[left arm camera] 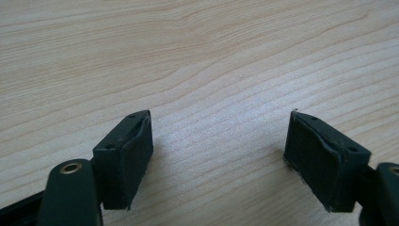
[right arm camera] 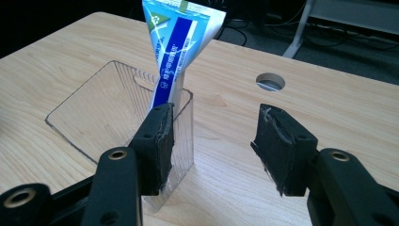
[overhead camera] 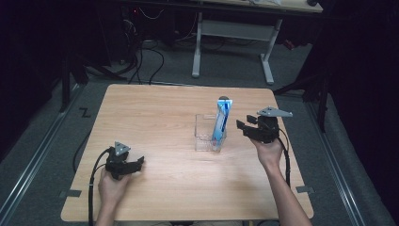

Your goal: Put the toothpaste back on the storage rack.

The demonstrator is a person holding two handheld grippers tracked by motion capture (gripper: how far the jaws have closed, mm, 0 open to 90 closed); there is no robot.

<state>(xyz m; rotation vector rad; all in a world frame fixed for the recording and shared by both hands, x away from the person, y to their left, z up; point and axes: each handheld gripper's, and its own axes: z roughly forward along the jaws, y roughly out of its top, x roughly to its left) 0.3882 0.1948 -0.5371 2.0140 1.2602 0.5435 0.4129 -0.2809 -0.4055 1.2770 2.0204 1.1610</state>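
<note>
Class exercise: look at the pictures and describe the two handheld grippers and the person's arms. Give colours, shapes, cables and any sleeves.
The left gripper and the right gripper are black, each with two blocky jaws faced with dark, worn pads. Brass-coloured rivets sit in the jaw arms. A grey three-cornered plate tops each, and a black cable trails from each. The forearms show no sleeves.

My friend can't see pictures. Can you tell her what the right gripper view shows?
A blue and white tube stands upright in a clear plastic holder on a wooden table. The right gripper is beside the holder with its two black fingers open and nothing between them.
</note>
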